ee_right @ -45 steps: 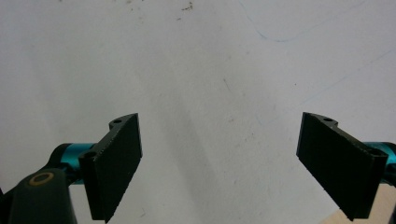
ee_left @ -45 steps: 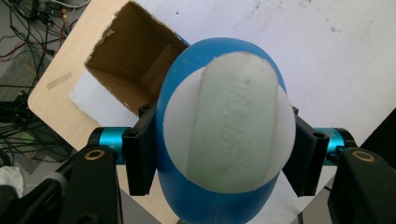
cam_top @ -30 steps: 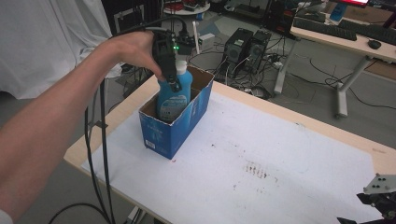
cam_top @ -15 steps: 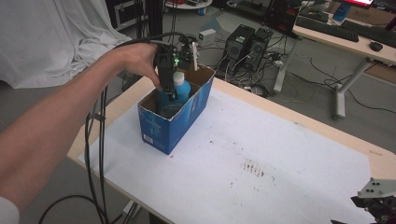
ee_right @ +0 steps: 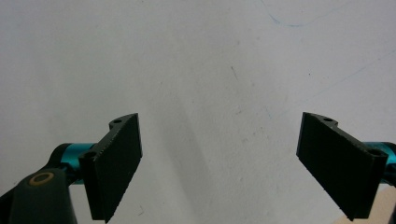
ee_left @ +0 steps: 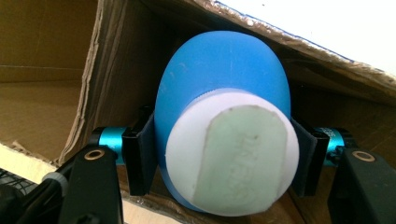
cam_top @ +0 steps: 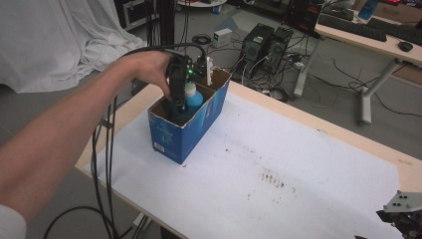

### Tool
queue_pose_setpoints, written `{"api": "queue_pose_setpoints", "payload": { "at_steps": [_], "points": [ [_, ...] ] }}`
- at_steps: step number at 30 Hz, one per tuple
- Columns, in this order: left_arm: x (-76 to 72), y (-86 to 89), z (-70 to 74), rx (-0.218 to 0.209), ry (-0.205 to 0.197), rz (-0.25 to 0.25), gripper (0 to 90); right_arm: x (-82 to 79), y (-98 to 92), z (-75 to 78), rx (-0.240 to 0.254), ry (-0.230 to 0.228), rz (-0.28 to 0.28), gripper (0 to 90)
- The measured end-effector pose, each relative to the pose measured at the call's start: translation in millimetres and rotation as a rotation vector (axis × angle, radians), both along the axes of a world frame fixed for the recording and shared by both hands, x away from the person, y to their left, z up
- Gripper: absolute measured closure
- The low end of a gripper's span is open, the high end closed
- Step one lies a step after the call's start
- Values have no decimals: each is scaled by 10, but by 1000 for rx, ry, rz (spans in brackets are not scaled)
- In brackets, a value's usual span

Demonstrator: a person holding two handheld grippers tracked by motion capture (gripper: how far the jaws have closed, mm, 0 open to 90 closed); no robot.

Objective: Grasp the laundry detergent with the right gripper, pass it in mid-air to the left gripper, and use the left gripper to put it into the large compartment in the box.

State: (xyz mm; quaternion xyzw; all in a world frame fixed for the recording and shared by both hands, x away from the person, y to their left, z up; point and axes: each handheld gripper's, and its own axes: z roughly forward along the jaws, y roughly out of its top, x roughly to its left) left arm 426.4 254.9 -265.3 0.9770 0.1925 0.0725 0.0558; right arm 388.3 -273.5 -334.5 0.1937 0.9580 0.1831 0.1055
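Left gripper view looks straight down the blue plastic bottle (ee_left: 219,88), whose white cap (ee_left: 232,151) with a pale green flip lid faces the camera. The left gripper (ee_left: 223,161) is clamped on it, one black pad against each side of the body just below the cap's shoulder. The bottle sits inside the cardboard box (ee_left: 56,79), brown walls rising close around it.

From the high view, the blue bottle (cam_top: 193,97) stands roughly upright in the blue-printed box (cam_top: 191,127), near the table's far left corner, with the left gripper (cam_top: 179,94) reaching down into the open top and the person's left hand (cam_top: 147,69) above it. Whether the bottle's base rests on the box floor cannot be told.

The bottle looks like smooth, slightly yielding plastic, probably moderately heavy if filled, and liable to slip or swing under a light pinch. The rounded shoulder under the cap seems the safest hold, since the stiff collar there resists squeezing and the pads sit above the weight.

The right gripper (ee_right: 219,163) hangs wide open over the white table cover (ee_right: 196,56), nothing between its pads; its grey plate (cam_top: 404,201) shows at the near right corner of the table (cam_top: 348,137).
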Motion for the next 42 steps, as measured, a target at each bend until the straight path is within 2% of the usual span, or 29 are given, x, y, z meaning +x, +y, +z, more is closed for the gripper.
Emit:
{"api": "queue_pose_setpoints", "payload": {
  "at_steps": [3,8,16,31,35,38,42],
  "points": [
    [2,-9,-45,20,10,-3,378,5,3,0,3,-1,-1,136],
    [3,12,-73,-3,2,-2,378,5,-1,-5,-3,-1,-5,136],
    [18,-12,-75,8,4,0,376,18,1,-8,0,-1,-12,136],
    [21,-10,-84,-3,7,31,369,-3,50,-27,2,-1,-3,136],
    [21,-14,-83,2,10,24,348,-7,42,-26,0,-2,-4,136],
    [30,-10,-78,-7,3,40,302,-14,40,-28,0,0,-5,136],
    [39,1,-57,-10,-2,40,300,-17,39,-36,-2,1,-7,136]
  ]
}}
